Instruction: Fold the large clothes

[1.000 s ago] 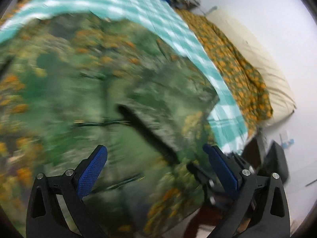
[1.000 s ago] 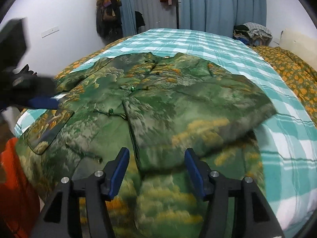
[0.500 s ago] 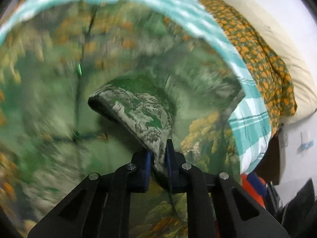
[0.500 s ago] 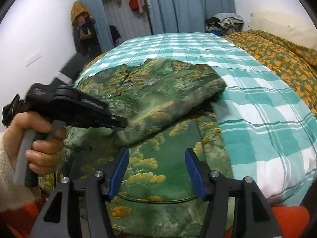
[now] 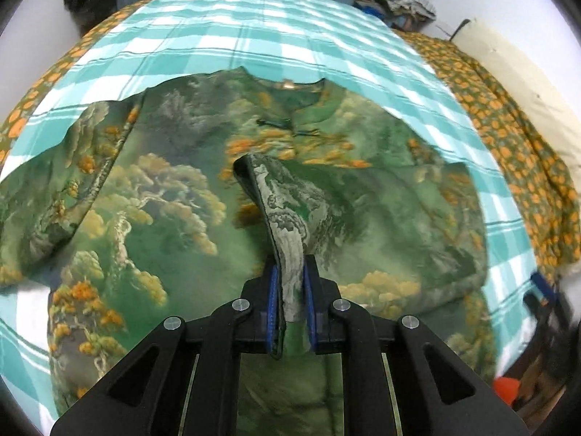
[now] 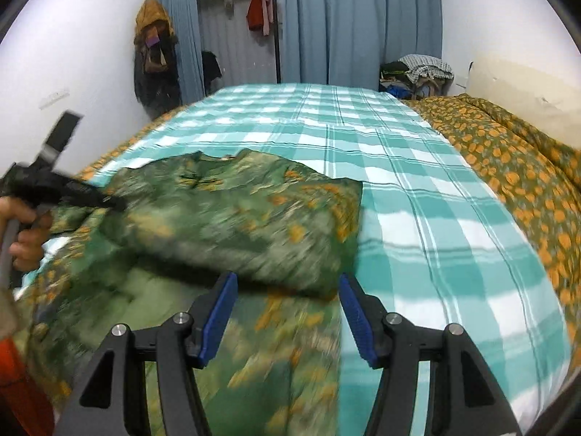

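On the checked bedspread (image 5: 254, 36), green jacket (image 5: 163, 200), its sleeve cuff clamped in left gripper (image 5: 292, 290); right gripper (image 6: 287, 312) apart, empty, above the hem.

Green landscape-print jacket (image 5: 163, 196) spread flat on checked bed, one sleeve cuff (image 5: 287, 254) lifted across front.

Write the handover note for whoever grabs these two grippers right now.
Left gripper: shut on the cuff edge of the green landscape-print padded jacket.
Right gripper: open, empty, above the jacket's near right edge.
Jacket: front up on the teal-and-white checked bedsheet, collar away from you.
Done: right sleeve folded across the chest.
Left: place the held cuff, fold the other sleeve, which lies spread out, then probably fold the body.
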Tool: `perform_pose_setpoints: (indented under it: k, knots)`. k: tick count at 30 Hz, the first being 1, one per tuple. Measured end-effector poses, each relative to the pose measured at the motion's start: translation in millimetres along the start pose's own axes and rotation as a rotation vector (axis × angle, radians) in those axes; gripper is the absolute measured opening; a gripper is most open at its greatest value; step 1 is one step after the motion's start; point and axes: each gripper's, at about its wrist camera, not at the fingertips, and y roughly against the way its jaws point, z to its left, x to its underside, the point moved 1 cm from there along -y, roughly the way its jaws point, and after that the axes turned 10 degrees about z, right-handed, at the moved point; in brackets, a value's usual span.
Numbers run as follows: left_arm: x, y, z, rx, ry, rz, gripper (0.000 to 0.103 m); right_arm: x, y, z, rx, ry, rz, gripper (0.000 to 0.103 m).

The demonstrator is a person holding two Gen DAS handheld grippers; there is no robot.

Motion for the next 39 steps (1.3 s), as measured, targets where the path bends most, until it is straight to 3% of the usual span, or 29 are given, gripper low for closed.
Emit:
perform_pose_setpoints:
  k: [4,6,10,16,20,25,30,35,39]
  knots:
    - [10,-15,4,-0.015,-0.007,0.018,0.011,-37,-57,2,-0.022,0.024,0.072,0.059]
    - [15,-21,7,-0.025,-0.012,0.022,0.012,-40,-79,4,-0.025,0.041,0.093,0.059]
    - [23,-32,14,-0.013,-0.001,0.038,0.012,-26,-149,1,-0.059,0.008,0.298,0.059]
    - [26,-44,17,-0.027,-0.007,0.044,0.015,-23,-162,-2,-0.047,-0.01,0.342,0.059]
    - [28,-48,21,-0.022,-0.01,0.043,0.016,-47,-162,-2,-0.067,0.001,0.408,0.059]
    - [31,-53,21,-0.031,-0.013,0.039,0.017,-100,-157,-14,-0.045,-0.033,0.339,0.059]
    - [32,-55,19,-0.039,-0.024,0.035,0.017,-135,-186,-30,-0.062,-0.143,0.299,0.059]
    - [32,-57,21,-0.03,-0.012,0.035,0.018,-116,-230,-32,-0.055,-0.206,0.385,0.059]
    - [32,-57,21,-0.03,-0.015,0.032,0.018,-111,-227,-25,-0.02,-0.177,0.365,0.059]
